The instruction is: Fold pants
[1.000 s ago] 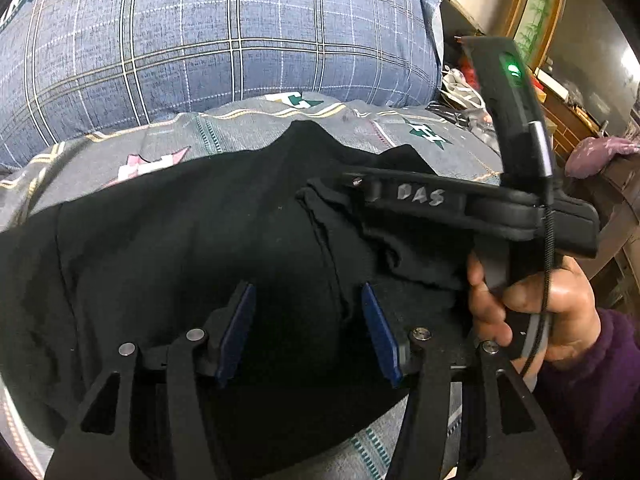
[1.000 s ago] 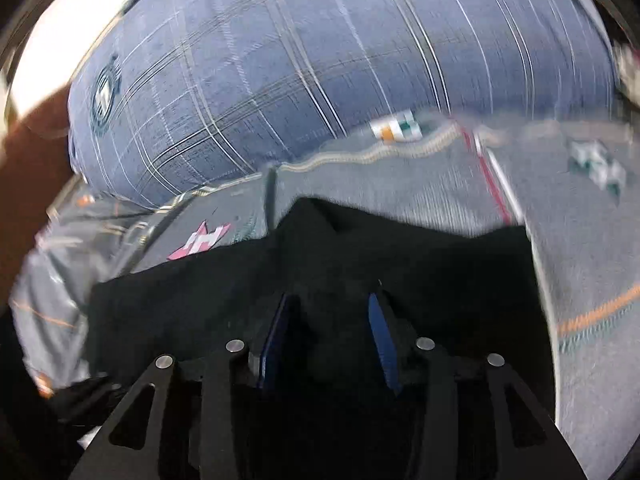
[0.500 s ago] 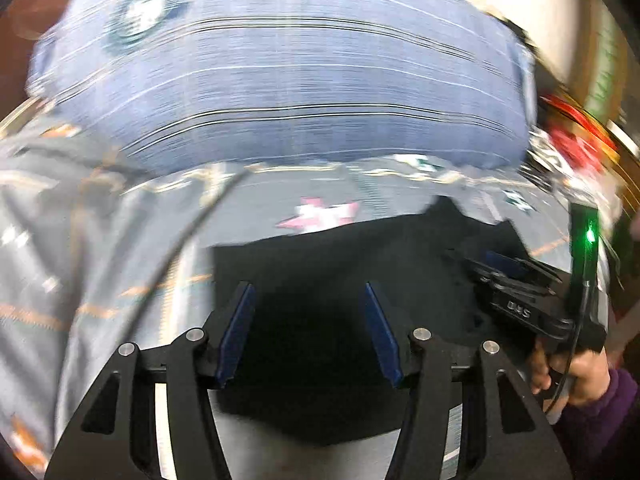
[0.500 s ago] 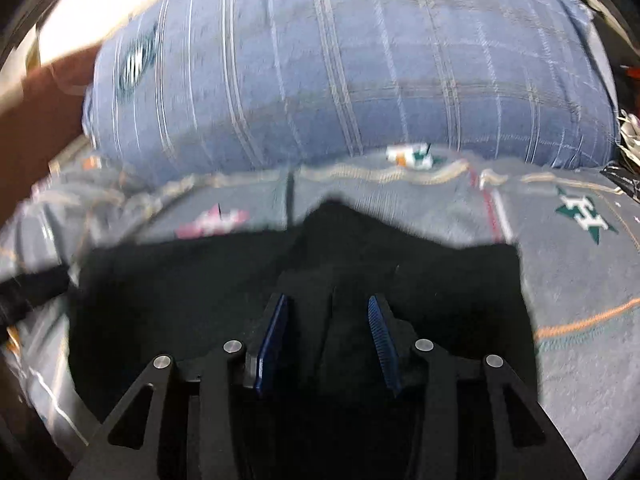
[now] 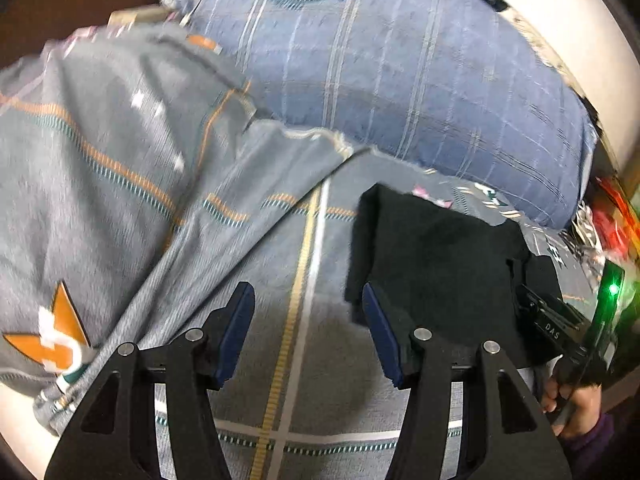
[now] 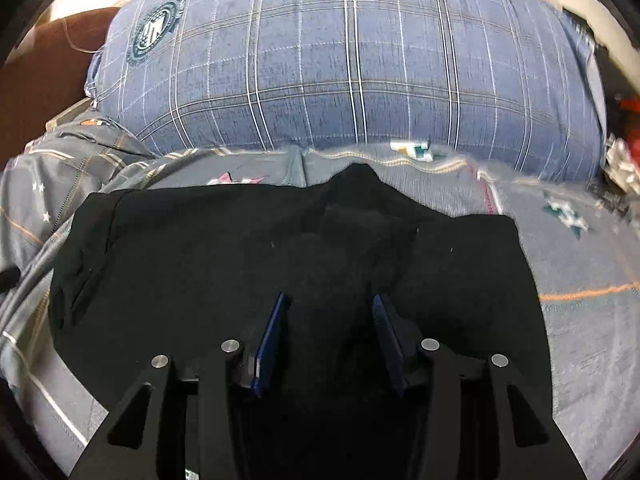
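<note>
The black pants lie folded in a flat rectangle on the grey bedspread. In the left wrist view the pants are to the right. My left gripper is open and empty over bare bedspread, left of the pants' edge. My right gripper is open, its blue pads on either side of a raised fold of the black cloth without pinching it. The right gripper with its green light also shows in the left wrist view at the pants' right end.
A large blue plaid pillow lies behind the pants. The bedspread is bunched up at the left. A brown headboard stands at the far left. Red and mixed clutter sits off the right side.
My left gripper has swung left, off the pants and over bare bedspread. My right gripper's jaws have widened over the raised fold, and the pants now lie flatter.
</note>
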